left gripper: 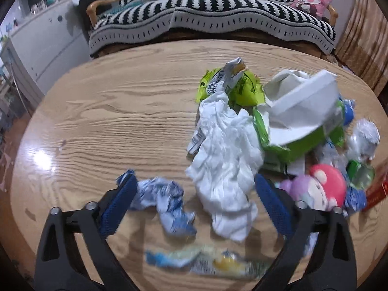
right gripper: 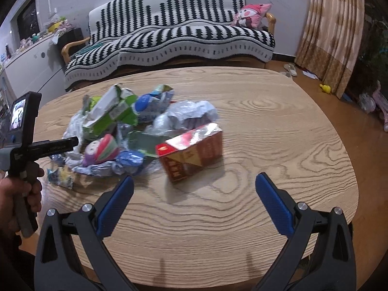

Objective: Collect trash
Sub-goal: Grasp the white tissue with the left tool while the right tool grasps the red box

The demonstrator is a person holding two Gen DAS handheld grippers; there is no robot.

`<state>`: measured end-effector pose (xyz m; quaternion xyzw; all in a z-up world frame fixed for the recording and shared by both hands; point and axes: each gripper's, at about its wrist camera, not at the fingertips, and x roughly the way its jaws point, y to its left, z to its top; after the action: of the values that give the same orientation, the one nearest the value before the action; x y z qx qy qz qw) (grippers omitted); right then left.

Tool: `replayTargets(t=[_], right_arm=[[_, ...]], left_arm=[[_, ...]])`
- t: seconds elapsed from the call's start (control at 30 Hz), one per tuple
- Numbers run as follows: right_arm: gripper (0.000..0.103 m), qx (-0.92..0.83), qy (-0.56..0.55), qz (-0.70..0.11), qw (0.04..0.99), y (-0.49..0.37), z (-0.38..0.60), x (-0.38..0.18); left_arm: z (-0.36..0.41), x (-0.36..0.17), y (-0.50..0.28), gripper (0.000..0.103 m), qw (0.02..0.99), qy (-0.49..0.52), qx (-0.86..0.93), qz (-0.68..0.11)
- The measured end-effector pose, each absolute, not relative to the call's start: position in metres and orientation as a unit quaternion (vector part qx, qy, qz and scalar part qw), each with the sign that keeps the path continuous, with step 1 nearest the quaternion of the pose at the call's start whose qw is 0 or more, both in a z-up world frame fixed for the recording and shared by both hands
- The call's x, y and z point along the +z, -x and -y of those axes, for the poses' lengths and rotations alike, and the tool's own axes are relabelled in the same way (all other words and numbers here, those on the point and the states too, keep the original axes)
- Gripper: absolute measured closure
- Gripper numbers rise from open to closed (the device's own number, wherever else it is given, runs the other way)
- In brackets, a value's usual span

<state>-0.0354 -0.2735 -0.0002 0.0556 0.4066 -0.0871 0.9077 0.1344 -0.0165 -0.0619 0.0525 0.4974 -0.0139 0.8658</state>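
A heap of trash lies on the round wooden table (left gripper: pixel 109 121). It holds a crumpled white tissue (left gripper: pixel 225 165), a blue-and-white wrapper (left gripper: pixel 167 198), a torn green-and-white carton (left gripper: pixel 303 121), a yellow-green wrapper (left gripper: pixel 242 87) and a red box (right gripper: pixel 191 155). My left gripper (left gripper: pixel 194 178) is open low over the table. The tissue's lower end and the blue-and-white wrapper lie between its blue pads, which do not squeeze either. A flat pale wrapper (left gripper: pixel 206 262) lies under it, blurred. My right gripper (right gripper: pixel 195 180) is open above bare table, short of the red box.
A pink-capped toy figure (left gripper: pixel 322 189) sits in the heap beside the left gripper's right finger. A person's hand (right gripper: pixel 17 194) holds the left gripper's handle at the table's left edge. A striped sofa (right gripper: pixel 169 36) stands behind the table, a white cabinet (left gripper: pixel 43 46) at the left.
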Motion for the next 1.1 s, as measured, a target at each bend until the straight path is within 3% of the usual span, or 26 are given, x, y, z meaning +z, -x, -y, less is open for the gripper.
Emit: replayTargets(t=[0.07, 0.13, 0.23, 0.3, 0.63, 0.77, 0.83, 0.87, 0.93, 0.97, 1.03, 1.1], right_arm=[[0.006, -0.089, -0.069, -0.407, 0.907, 0.035, 0.285, -0.001], [0.006, -0.084, -0.101, -0.406, 0.904, 0.034, 0.301, -0.002], [0.008, -0.089, -0.149, -0.410, 0.895, 0.029, 0.321, -0.004], [0.015, -0.095, -0.172, -0.418, 0.887, 0.021, 0.328, -0.006], [0.015, -0.105, -0.252, -0.464, 0.843, -0.038, 0.321, -0.034], [0.023, -0.106, -0.269, -0.479, 0.829, -0.051, 0.323, -0.052], [0.042, -0.113, -0.262, -0.482, 0.828, -0.052, 0.324, -0.053], [0.046, -0.111, -0.262, -0.481, 0.829, -0.050, 0.324, -0.052], [0.068, -0.103, -0.263, -0.473, 0.834, -0.047, 0.326, -0.046], [0.072, -0.102, -0.258, -0.470, 0.838, -0.045, 0.326, -0.041], [0.092, -0.102, -0.241, -0.462, 0.848, -0.037, 0.326, -0.031], [0.100, -0.099, -0.228, -0.458, 0.853, -0.027, 0.329, -0.022]], left_arm=[[0.016, -0.062, -0.136, 0.042, 0.868, -0.053, -0.015, -0.494], [0.016, -0.057, -0.133, 0.084, 0.872, -0.057, -0.017, -0.485], [0.011, -0.045, -0.128, 0.097, 0.878, -0.044, -0.015, -0.476], [0.008, -0.034, -0.124, 0.098, 0.884, -0.036, -0.017, -0.467], [-0.012, 0.007, -0.085, 0.099, 0.900, 0.000, -0.047, -0.433], [-0.016, 0.016, -0.078, 0.099, 0.907, 0.020, -0.051, -0.417], [-0.012, 0.018, -0.078, 0.099, 0.910, 0.010, -0.053, -0.412], [-0.010, 0.018, -0.078, 0.099, 0.909, 0.008, -0.055, -0.412], [-0.004, 0.017, -0.078, 0.099, 0.907, 0.008, -0.065, -0.417], [0.001, 0.017, -0.077, 0.099, 0.905, 0.008, -0.071, -0.419], [0.014, 0.019, -0.074, 0.099, 0.906, 0.003, -0.082, -0.414], [0.026, 0.022, -0.071, 0.099, 0.907, 0.001, -0.093, -0.411]])
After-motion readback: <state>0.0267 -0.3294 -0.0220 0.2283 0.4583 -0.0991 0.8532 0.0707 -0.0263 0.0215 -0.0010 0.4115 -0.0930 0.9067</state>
